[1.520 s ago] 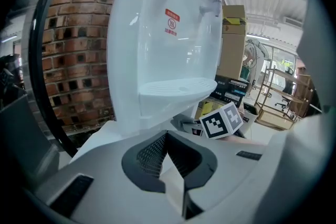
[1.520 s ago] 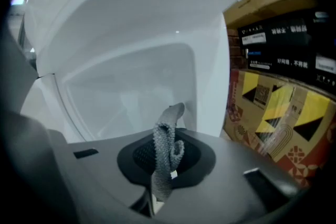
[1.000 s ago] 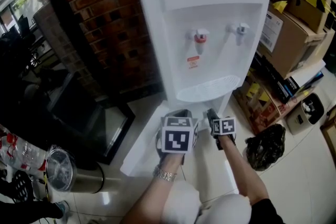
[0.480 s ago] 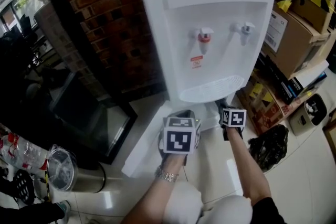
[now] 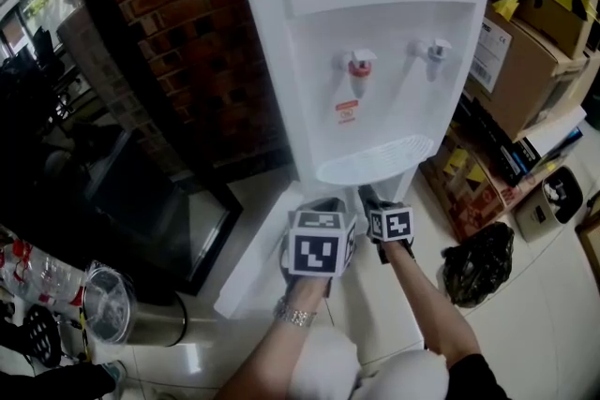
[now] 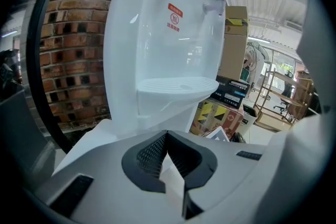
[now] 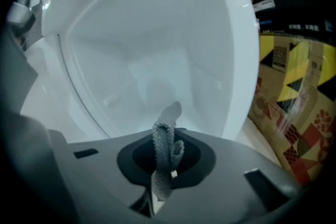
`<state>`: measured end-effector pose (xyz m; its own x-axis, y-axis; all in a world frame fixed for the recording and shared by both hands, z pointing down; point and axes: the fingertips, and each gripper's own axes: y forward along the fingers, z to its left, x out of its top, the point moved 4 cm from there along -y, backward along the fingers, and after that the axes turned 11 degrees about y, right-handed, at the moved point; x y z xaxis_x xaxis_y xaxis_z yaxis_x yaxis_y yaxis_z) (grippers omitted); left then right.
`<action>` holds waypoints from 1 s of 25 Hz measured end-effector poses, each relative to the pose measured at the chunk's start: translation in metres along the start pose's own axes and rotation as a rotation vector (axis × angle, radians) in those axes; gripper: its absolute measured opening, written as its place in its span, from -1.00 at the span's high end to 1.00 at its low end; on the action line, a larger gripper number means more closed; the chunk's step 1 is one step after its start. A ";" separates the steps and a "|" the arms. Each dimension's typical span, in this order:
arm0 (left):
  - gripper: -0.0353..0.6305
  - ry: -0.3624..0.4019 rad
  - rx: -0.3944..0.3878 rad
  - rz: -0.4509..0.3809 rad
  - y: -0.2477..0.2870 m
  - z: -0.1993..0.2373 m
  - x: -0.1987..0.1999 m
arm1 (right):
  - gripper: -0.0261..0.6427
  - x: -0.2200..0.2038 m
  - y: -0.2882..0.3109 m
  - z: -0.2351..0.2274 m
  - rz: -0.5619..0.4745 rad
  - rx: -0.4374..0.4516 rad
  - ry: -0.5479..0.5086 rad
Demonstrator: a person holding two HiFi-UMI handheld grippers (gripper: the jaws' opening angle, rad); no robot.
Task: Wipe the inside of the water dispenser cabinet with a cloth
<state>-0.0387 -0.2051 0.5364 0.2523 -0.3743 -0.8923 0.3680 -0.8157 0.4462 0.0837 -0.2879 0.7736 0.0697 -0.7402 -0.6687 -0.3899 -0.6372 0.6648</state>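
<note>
right now we have 2 grippers low in front of the water dispenser (image 5: pixel 375 42), under its drip tray (image 5: pixel 375 159). our right gripper (image 7: pixel 166 162) has its jaws pinched on the cloth (image 7: pixel 167 131), a narrow grey knitted strip that pokes up past the tips, and it faces the white hollow of the cabinet (image 7: pixel 157 60) just ahead. the cloth is not touching any wall yet, as far as we can tell. our left gripper (image 6: pixel 167 136) has its jaws closed tip to tip with nothing between them, and it hangs just beside the right one over the open cabinet door (image 5: pixel 258 258).

we judge the wiping is about to begin. 1 risk is the grip: only a thin fold sits between the jaws, so dragging it hard along the plastic could pull it free. another is that so little cloth sticks out that the hard jaw tips may scrape the wall instead. with both grippers so close, they could also knock together as we sweep.
</note>
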 end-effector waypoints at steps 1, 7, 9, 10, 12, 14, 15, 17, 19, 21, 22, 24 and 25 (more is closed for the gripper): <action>0.88 -0.002 0.001 0.000 -0.001 0.001 0.000 | 0.86 0.012 -0.002 0.013 -0.036 0.033 -0.016; 0.88 -0.003 0.017 0.010 -0.005 0.007 -0.003 | 0.86 0.046 -0.004 0.070 -0.161 0.156 -0.103; 0.88 -0.003 0.020 0.009 -0.006 0.008 -0.003 | 0.86 0.047 -0.002 0.074 -0.160 0.157 -0.120; 0.88 -0.005 0.020 0.004 -0.007 0.009 -0.002 | 0.86 0.047 -0.001 0.073 -0.156 0.147 -0.124; 0.88 -0.011 0.022 -0.006 -0.008 0.010 0.000 | 0.86 0.046 0.001 0.060 -0.143 0.115 -0.109; 0.88 -0.013 0.025 -0.005 -0.008 0.011 -0.001 | 0.86 0.050 -0.002 0.041 -0.147 0.068 -0.072; 0.88 -0.013 0.026 -0.003 -0.008 0.012 -0.002 | 0.86 0.053 -0.005 0.031 -0.153 0.042 -0.051; 0.88 -0.014 0.028 0.004 -0.007 0.014 -0.004 | 0.86 0.059 -0.011 0.011 -0.166 -0.011 -0.020; 0.88 -0.019 0.030 0.004 -0.006 0.015 -0.006 | 0.86 0.065 -0.017 -0.004 -0.176 -0.054 -0.001; 0.88 -0.026 0.027 -0.002 -0.005 0.015 -0.005 | 0.86 0.068 -0.022 -0.014 -0.185 -0.083 0.009; 0.88 -0.027 0.025 -0.006 -0.005 0.014 -0.004 | 0.86 0.069 -0.024 -0.015 -0.191 -0.088 0.006; 0.88 -0.027 0.026 -0.008 -0.006 0.014 -0.004 | 0.86 0.072 -0.026 -0.007 -0.200 -0.078 -0.012; 0.88 -0.025 0.029 -0.008 -0.006 0.015 -0.004 | 0.86 0.073 -0.025 0.002 -0.201 -0.060 -0.024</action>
<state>-0.0550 -0.2053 0.5362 0.2272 -0.3785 -0.8973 0.3439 -0.8308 0.4376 0.0964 -0.3252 0.7073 0.1184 -0.5918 -0.7973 -0.3152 -0.7838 0.5350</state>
